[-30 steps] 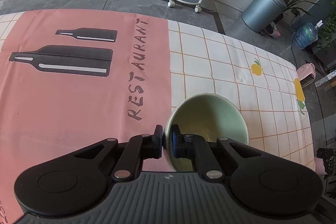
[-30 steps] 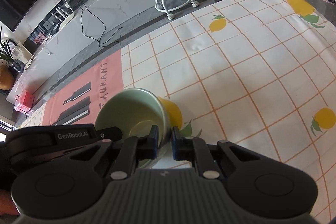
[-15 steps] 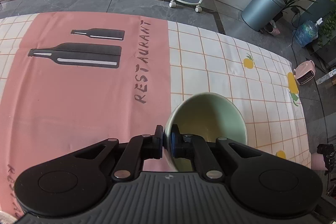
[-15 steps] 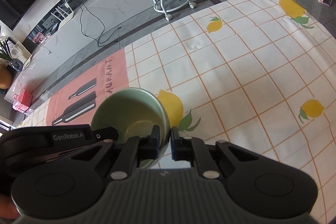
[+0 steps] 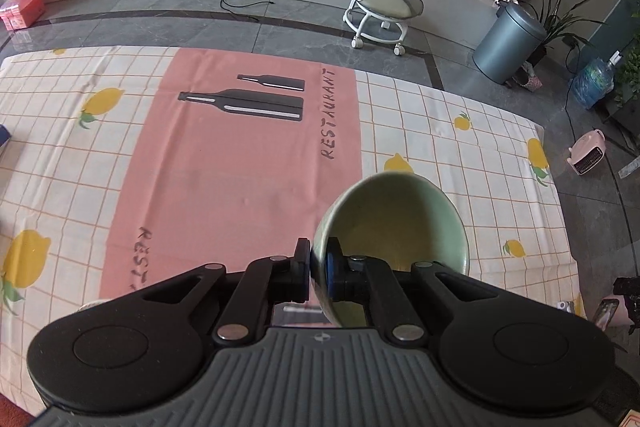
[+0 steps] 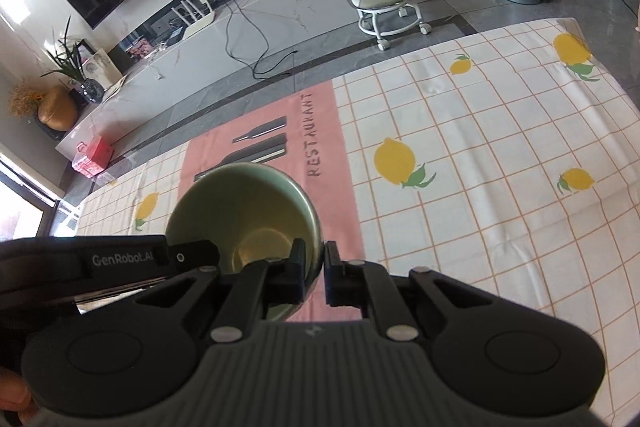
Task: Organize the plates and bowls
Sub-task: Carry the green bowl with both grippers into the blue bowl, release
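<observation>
The green bowl (image 5: 394, 223) is held clear above the table (image 5: 460, 155), gripped at opposite sides of its rim. The left gripper (image 5: 318, 269) jaws are clenched on one side; the right gripper (image 6: 314, 273) jaws are clenched on the other. Below lies a checked lemon-print tablecloth (image 6: 480, 147).

"RESTAURANT" printed on pink cloth panel (image 5: 248, 187); "GenRobot.AI" on left hand-held gripper (image 6: 120, 259).
</observation>
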{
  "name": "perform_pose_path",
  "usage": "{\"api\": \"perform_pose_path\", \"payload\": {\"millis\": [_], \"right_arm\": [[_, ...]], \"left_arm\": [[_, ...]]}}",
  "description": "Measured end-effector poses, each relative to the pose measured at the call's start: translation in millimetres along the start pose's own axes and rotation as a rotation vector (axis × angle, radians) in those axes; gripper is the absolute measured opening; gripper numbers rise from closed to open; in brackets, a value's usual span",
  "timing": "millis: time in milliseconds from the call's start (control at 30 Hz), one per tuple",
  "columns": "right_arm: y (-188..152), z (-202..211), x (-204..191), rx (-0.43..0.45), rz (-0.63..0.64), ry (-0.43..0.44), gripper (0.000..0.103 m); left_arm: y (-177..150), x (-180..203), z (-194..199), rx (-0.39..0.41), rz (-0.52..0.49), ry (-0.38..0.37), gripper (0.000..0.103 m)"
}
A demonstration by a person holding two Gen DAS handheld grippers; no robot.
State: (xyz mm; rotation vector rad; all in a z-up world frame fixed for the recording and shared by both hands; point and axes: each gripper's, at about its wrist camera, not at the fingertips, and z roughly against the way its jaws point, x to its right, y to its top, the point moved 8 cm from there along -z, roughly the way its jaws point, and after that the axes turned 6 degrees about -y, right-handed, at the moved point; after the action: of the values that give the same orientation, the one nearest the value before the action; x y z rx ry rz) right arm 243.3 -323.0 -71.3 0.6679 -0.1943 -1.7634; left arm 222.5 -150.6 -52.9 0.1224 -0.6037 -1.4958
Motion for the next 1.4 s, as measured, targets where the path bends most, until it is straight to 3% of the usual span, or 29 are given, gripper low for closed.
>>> {"api": "perform_pose_path", "payload": {"millis": [167,333,633,1000,1400], "right_arm": [[-27.9,38.2,-22.1,0.019,0.070,0.023,0.006],[-65.7,56.4,-33.1,-0.024,0.102,0.044,0.006],[-112.4,60.0,-30.9,-0.085,0.110,0.032,0.006],[-121.2,46.7,-16.5,-0.096,0.108,-0.004,0.005],[-125.8,18.0,-17.8,-0.130,0.188,-0.030,0.005]], "left_arm": [[-29.7,-16.6,32.3,-0.020,0.022,-0.009,0.008],[-60.7,-25.9,52.7,-0.025,-0.012,0.020,0.009],[-100.5,-38.4,51.6,-0.067,0.016,0.006,0.009],[-113.9,-41.1,31.8,-0.080,0.039,-0.035,0.009],[-116.3,-39.8,10.8,-0.124,-0.060,0.050,0.010]]}}
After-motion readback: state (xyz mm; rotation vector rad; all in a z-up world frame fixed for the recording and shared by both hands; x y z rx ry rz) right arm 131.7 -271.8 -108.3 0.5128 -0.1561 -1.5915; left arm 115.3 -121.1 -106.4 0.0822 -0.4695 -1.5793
